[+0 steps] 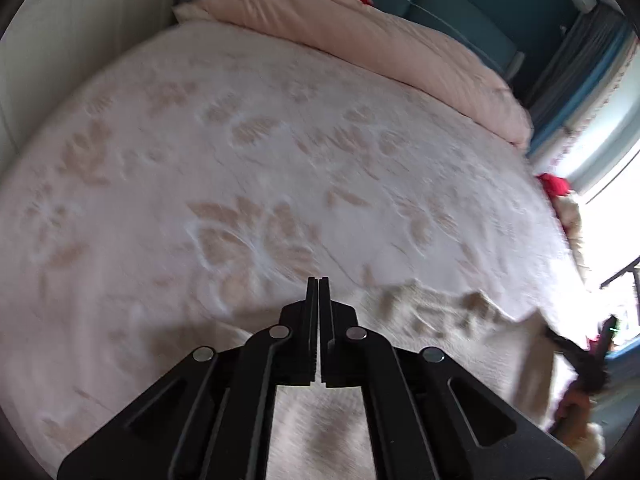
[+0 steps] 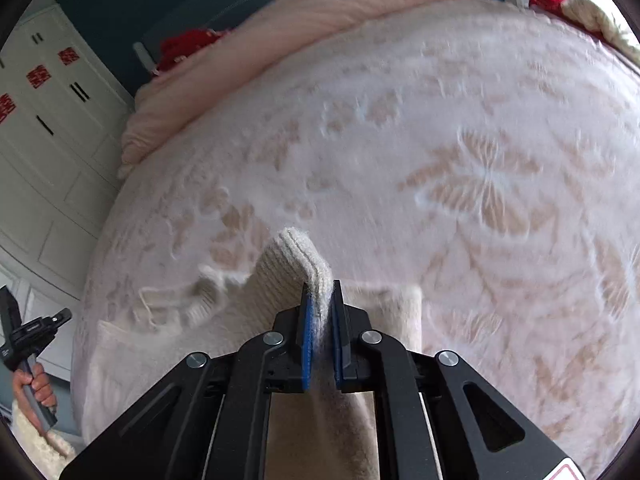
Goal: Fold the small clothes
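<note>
A cream knitted garment (image 2: 280, 272) lies on the pink flowered bedspread (image 2: 440, 120). My right gripper (image 2: 320, 286) is shut on its ribbed edge, which stands up folded between the blue pads (image 2: 307, 332). In the left wrist view the same garment (image 1: 432, 320) spreads rightward from under my left gripper (image 1: 318, 280). That gripper is shut, and no cloth shows between its black fingers. The right gripper (image 1: 592, 360) appears blurred at the garment's far right end. At the left edge of the right wrist view, a hand (image 2: 34, 388) holds the left tool beside the bed.
A rolled pink duvet (image 1: 360, 32) lies along the far side of the bed. Red cloth (image 1: 554, 184) and a cream knit (image 2: 592, 12) sit at the bed's corner by the bright window. A white wardrobe (image 2: 48, 128) stands beside the bed.
</note>
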